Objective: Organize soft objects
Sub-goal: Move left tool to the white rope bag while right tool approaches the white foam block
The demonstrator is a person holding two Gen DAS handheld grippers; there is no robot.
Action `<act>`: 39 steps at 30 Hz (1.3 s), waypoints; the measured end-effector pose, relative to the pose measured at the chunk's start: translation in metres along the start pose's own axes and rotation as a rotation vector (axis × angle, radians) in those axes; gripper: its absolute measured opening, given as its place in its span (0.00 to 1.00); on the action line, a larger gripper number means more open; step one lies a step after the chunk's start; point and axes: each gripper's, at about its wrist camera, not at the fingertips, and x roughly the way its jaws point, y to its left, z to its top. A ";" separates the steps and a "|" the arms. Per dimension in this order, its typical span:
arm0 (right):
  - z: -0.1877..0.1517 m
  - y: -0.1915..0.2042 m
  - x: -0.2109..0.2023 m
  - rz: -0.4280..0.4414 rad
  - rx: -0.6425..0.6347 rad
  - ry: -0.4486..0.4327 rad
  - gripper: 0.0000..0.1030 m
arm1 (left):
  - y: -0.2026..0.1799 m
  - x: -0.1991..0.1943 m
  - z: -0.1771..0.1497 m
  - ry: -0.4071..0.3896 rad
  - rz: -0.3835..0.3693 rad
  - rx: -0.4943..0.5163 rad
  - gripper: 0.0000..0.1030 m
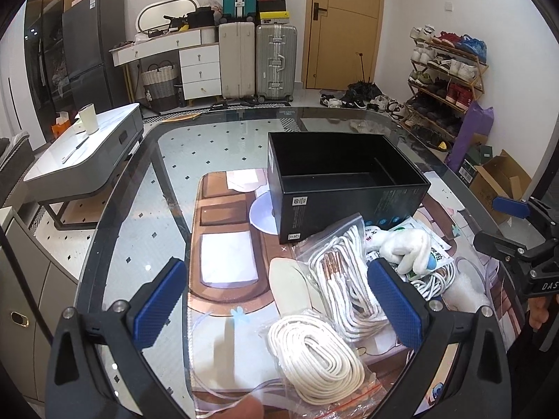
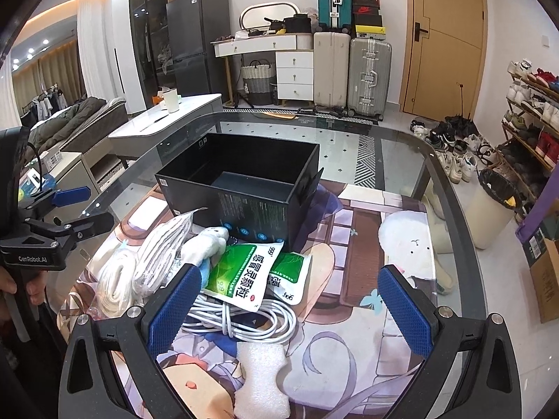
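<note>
Green "999" sachet [image 2: 234, 276], "GenRobot.AI" left gripper [image 2: 75, 206]

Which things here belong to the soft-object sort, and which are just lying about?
For the job:
black box, empty
bagged white rope coils
white plush toy
green medicine sachets
white cable
white foam piece

Lying about:
suitcases
shoe rack
bin
paper cup
</note>
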 end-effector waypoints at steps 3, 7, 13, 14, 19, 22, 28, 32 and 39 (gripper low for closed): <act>-0.003 0.003 0.001 0.005 -0.002 0.015 1.00 | -0.001 0.002 -0.003 0.023 -0.003 0.000 1.00; -0.012 0.007 0.002 0.012 -0.006 0.036 1.00 | -0.002 0.005 -0.008 0.063 -0.010 -0.010 1.00; -0.022 0.008 0.002 0.006 0.001 0.065 1.00 | -0.006 0.008 -0.015 0.106 -0.017 -0.009 1.00; -0.024 0.009 0.002 0.004 0.001 0.068 1.00 | -0.007 0.008 -0.016 0.109 -0.018 -0.007 1.00; -0.031 0.008 0.001 -0.008 0.007 0.084 1.00 | -0.008 0.010 -0.022 0.135 -0.020 -0.004 1.00; -0.036 0.004 0.000 -0.020 0.015 0.091 1.00 | -0.010 0.012 -0.024 0.143 -0.021 0.000 1.00; -0.044 -0.003 -0.005 -0.037 0.024 0.089 1.00 | -0.012 0.015 -0.030 0.168 -0.024 0.004 1.00; -0.048 -0.005 -0.005 -0.033 0.034 0.097 1.00 | -0.013 0.017 -0.034 0.185 -0.020 0.008 1.00; -0.052 0.001 -0.004 -0.028 0.013 0.117 1.00 | -0.013 0.021 -0.041 0.217 -0.021 0.002 1.00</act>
